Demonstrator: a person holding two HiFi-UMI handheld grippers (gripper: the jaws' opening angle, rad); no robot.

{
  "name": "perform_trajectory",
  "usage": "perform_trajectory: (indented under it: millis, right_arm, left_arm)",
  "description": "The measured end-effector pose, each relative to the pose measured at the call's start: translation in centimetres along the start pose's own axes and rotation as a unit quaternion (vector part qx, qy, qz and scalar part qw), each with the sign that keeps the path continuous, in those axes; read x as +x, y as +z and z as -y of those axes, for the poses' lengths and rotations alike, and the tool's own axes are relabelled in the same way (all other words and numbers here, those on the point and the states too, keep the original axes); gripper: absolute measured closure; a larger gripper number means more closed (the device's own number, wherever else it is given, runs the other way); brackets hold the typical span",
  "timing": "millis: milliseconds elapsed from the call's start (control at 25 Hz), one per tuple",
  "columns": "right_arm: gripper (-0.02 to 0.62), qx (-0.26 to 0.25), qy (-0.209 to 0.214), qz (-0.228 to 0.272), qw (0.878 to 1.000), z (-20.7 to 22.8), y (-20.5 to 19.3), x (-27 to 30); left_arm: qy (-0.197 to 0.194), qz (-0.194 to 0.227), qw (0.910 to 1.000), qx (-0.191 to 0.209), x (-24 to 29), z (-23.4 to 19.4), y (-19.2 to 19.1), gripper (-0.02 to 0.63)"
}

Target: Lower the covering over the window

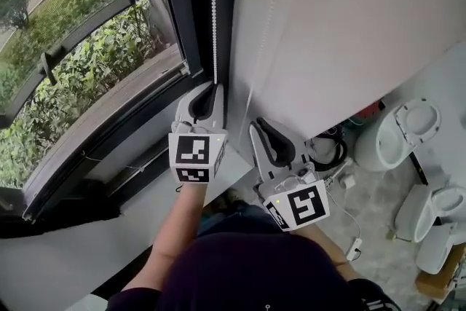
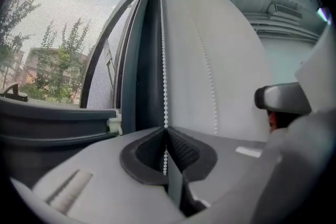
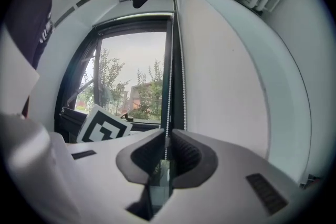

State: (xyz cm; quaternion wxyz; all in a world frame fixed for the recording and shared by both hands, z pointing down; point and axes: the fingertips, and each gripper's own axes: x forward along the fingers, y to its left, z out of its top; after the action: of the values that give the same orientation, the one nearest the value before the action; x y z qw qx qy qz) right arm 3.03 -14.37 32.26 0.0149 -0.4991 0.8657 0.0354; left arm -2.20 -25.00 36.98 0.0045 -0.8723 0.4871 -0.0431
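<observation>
Left gripper [image 2: 166, 134] is clamped shut on the bead chain [image 1: 213, 11], which hangs down the right edge of the window [image 1: 73, 54] frame. Right gripper [image 3: 167, 136] sits lower and looks pinched on the chain too, with barely a sliver between its jaws. I can't tell if it's the same strand. The covering isn't in any shot and the glass is bare, so I reckon it's rolled up above.

My take for this pull: drag straight down along the frame edge with no sideways yank, or the beads may skip up top. If the two grips are on opposite strands they'd fight, so I'd let the lower one go first. Short, steady strokes, then regrip higher.
</observation>
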Motion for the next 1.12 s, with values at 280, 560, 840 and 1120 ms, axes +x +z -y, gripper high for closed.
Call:
perform_trajectory:
  millis: [280, 560, 840, 1120]
  right_arm:
    - [0.581, 0.029, 0.081, 0.001, 0.996, -1.3, 0.7, 1.5]
    - [0.581, 0.046, 0.158, -0.013, 0.986, -4.2, 0.3, 2.8]
    - [0.577, 0.054, 0.189, -0.022, 0.980, -6.1, -0.2, 3.7]
    - [0.529, 0.051, 0.196, -0.036, 0.979, -6.5, -0.8, 4.5]
  left_arm:
    - [-0.049, -0.005, 0.9986, -0.021, -4.8, 1.5, -1.2, 0.592]
    - [-0.056, -0.006, 0.9980, -0.029, -8.2, 1.3, -2.1, 0.594]
    - [-0.080, -0.061, 0.9945, -0.029, -8.4, 2.2, -5.7, 0.594]
    - [-0.089, -0.116, 0.9874, -0.061, -8.4, 2.2, -11.3, 0.594]
